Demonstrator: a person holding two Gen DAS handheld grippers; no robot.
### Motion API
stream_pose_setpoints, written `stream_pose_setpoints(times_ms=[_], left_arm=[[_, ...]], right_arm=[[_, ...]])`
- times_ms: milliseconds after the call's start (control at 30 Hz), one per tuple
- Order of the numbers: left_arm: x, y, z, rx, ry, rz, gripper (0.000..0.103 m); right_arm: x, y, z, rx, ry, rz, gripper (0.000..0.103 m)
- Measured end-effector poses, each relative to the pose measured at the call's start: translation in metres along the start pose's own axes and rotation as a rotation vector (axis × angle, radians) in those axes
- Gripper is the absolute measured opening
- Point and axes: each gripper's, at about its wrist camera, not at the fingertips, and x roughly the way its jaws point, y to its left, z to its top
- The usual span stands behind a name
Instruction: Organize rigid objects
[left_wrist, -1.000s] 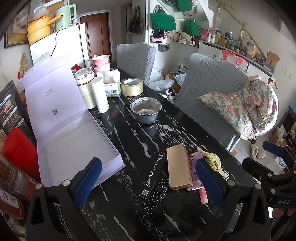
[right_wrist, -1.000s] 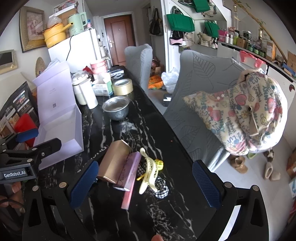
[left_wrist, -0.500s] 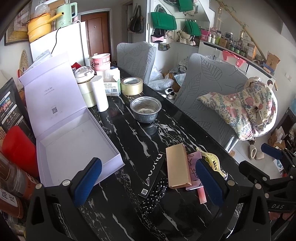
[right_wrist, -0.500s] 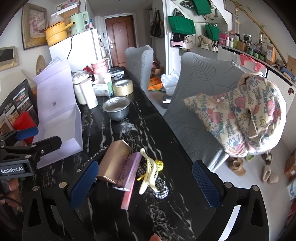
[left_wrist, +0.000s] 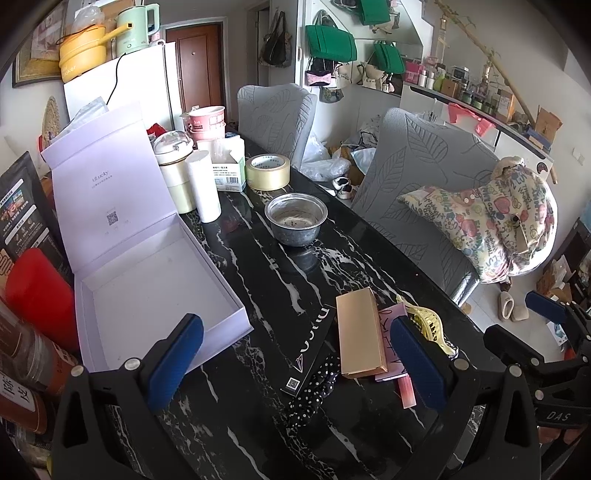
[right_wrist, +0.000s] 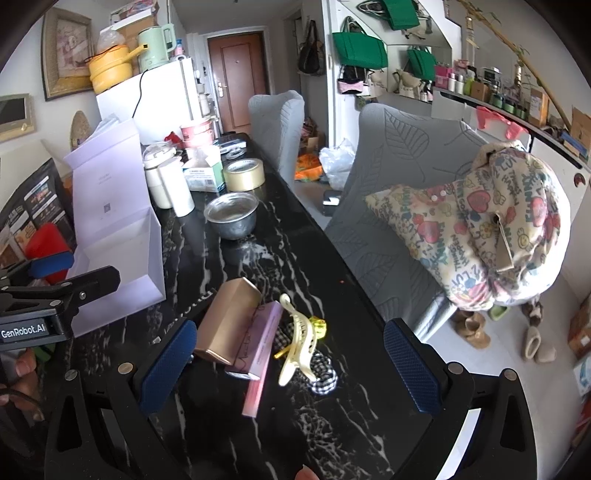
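Worktop (left_wrist: 258, 280): black marble-look slab with white veins, pretty cluttered
Left gripper (left_wrist: 295, 363): jaws wide apart, holding nothing, hovering over the near end of the worktop
Right gripper (right_wrist: 290, 373): same deal, jaws spread wide and empty, above the little pile of stuff
Gold box (left_wrist: 360, 332): lying flat near the front edge, resting partly on a pink box (right_wrist: 258, 339) that sits just right of it
Hair claw (right_wrist: 297, 343): cream coloured, lying beside the pink box on top of a checked fabric piece (right_wrist: 325, 376)
Black card (left_wrist: 314, 354): flat on the worktop, touching the gold box on its left side
Lavender box (left_wrist: 147, 288): open and empty, lid standing up at the back, on the left side of the worktop
Metal bowl (left_wrist: 296, 219): mid-worktop, well apart from the pile
Tape roll (left_wrist: 267, 171): behind the bowl, next to a white cylinder (left_wrist: 204, 188)
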Motion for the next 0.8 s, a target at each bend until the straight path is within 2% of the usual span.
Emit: stream_pose_setpoints(times_ms=[267, 800], left_arm=[[0.013, 0.001, -0.001, -0.005, 0.016, 0.01, 0.103], [0.045, -0.02, -0.019, 0.027, 0.048, 0.021, 0.103]], right_arm=[[0.005, -0.006, -0.01, -0.031, -0.027, -0.017, 0.103], [0.032, -0.021, -0.028, -0.039, -0.007, 0.06, 0.103]])
